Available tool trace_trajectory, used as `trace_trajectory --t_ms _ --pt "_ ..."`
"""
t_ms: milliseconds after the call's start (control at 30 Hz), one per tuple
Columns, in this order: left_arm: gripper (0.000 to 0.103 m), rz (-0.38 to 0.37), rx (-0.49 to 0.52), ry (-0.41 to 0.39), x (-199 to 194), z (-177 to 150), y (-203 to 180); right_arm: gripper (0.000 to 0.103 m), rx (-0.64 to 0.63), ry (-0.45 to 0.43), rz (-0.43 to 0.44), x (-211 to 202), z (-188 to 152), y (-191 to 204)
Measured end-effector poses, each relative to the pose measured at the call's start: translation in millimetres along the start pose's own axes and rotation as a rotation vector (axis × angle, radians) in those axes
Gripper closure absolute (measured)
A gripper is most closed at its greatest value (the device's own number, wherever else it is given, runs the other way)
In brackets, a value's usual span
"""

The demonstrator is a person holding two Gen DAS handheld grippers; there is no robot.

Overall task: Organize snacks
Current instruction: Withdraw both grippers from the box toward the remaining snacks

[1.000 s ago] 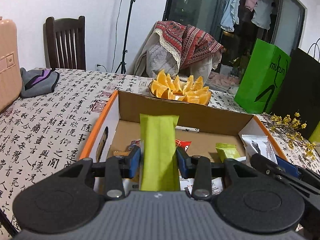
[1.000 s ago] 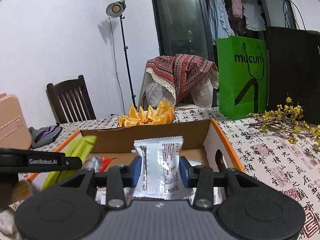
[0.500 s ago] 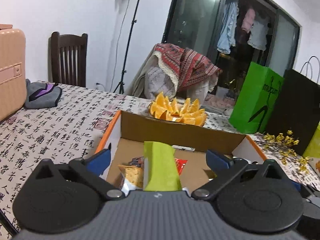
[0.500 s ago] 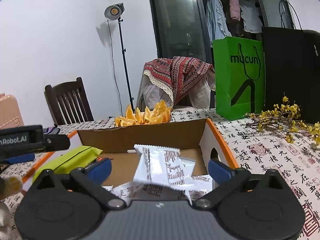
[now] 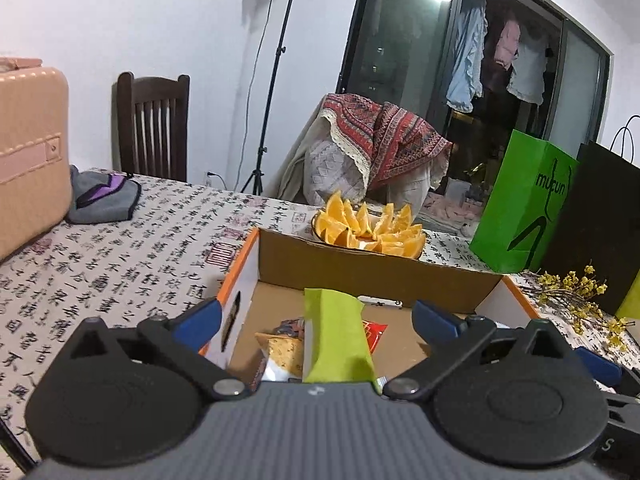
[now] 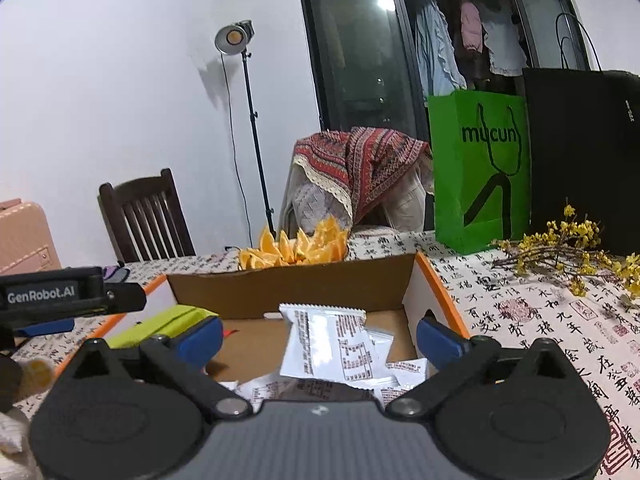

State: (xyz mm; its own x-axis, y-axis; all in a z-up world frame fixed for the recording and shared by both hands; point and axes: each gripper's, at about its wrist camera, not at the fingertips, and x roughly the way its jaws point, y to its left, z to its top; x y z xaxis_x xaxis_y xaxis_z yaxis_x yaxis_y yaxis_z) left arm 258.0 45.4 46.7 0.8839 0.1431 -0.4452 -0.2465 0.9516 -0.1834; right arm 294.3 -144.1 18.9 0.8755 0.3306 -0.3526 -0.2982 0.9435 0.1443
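Cardboard walls with orange rims mark the box (image 5: 372, 272) on the worktop (image 5: 120, 264), and both snack packets are seen inside it. The green packet (image 5: 336, 336) is left free between the wide-spread jaws of the left gripper (image 5: 316, 316), which have just been opening; the white packet (image 6: 332, 340) is likewise released onto other white packets by the right gripper (image 6: 320, 334). The dropping-in step is judged done. Next, both grippers are to be drawn clear and a further loose snack sought.
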Motion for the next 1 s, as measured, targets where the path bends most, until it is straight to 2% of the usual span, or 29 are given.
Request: trace_trajectory --t_ms 267,467,633,1000 --pt "0.0 -0.006 -0.002 -0.044 -41 15 1 0.0 -0.02 -0.005 -0.013 -21 14 5" --pt "0.0 -0.003 0.022 -0.048 -62 12 8 0.0 -0.026 -0.001 -0.02 -44 19 4" --pt "0.0 0.011 0.047 -0.026 -76 -1 21 0.0 -0.054 0.025 -0.026 -62 10 0" --pt "0.0 0.012 0.102 0.048 -98 -47 48 0.0 -0.071 0.072 0.025 -102 -21 -17"
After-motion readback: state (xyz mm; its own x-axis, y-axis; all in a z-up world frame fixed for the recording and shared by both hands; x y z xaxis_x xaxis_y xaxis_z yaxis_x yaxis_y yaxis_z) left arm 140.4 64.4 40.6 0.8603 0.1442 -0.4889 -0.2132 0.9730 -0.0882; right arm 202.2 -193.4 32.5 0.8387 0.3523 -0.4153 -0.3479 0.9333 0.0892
